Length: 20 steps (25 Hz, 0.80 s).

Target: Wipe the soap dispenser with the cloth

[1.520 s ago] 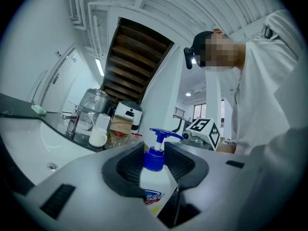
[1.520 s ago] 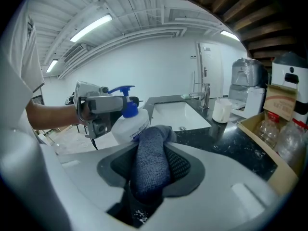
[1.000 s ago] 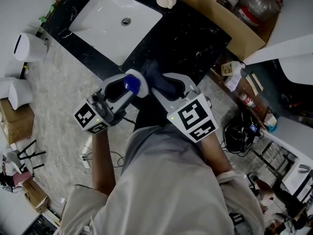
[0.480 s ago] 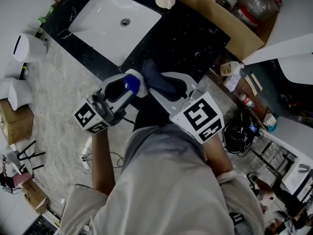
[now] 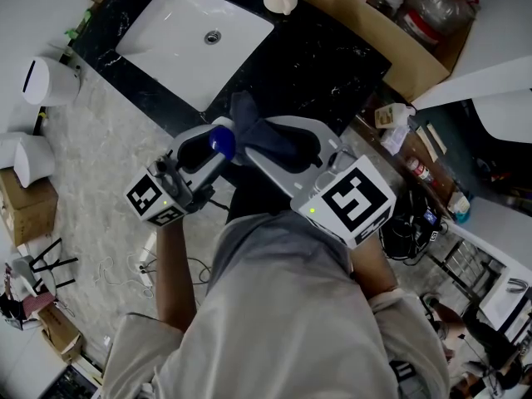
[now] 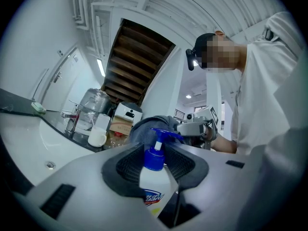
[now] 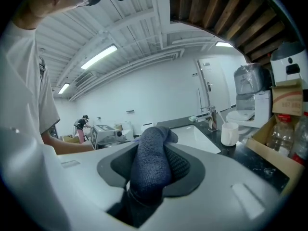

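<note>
- Left gripper [image 5: 212, 146] was held low before the person's body, at the near edge of the black counter [image 5: 332, 73], its forearm reaching straight forward; the right gripper [image 5: 268, 142] sat just beside it, angled inward.
- Left jaws were narrowed onto the soap dispenser [image 6: 154, 179], gripping the white bottle below its blue pump.
- Right jaws were clamped on the dark cloth [image 7: 150, 165], whose free end stuck out past the tips, right by the pump head; whether they touched could not be told.
- Head view showed both grippers side by side, with the white sink [image 5: 195, 36] well beyond them.
- Left gripper view showed the bottle's label, hidden from above.
</note>
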{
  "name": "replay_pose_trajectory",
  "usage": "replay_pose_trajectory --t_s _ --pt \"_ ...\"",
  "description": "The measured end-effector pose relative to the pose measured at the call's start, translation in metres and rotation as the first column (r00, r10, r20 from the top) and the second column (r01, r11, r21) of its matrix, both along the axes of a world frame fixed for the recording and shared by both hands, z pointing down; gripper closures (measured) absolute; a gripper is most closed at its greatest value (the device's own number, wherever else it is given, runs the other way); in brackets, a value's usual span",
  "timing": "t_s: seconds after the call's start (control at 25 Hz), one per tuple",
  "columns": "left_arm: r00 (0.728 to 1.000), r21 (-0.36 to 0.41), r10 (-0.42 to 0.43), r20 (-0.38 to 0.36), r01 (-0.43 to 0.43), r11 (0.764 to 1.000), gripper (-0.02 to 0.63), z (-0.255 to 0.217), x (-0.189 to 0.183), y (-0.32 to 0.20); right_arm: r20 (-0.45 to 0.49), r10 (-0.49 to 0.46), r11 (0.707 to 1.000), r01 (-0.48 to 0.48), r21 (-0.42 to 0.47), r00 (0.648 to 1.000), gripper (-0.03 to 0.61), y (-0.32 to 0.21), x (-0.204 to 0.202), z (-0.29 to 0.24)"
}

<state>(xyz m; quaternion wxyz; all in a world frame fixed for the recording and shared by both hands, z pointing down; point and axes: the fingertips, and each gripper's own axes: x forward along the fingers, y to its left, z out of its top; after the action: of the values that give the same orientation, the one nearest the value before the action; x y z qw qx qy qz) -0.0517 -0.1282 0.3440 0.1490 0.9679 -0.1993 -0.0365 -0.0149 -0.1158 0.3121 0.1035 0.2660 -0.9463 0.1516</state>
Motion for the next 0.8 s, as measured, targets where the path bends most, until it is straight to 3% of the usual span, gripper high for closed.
replay_pose_trajectory --t_s 0.36,0.8 --pt "1.000 0.001 0.007 -0.009 -0.007 1.000 0.485 0.000 0.000 0.000 -0.049 0.011 1.000 -0.011 0.006 0.999 0.443 -0.024 -0.008 0.022" --pt "0.999 0.027 0.012 0.030 -0.013 1.000 0.485 0.000 0.001 0.000 -0.076 0.005 1.000 -0.007 -0.023 0.997 0.443 -0.036 -0.013 0.041"
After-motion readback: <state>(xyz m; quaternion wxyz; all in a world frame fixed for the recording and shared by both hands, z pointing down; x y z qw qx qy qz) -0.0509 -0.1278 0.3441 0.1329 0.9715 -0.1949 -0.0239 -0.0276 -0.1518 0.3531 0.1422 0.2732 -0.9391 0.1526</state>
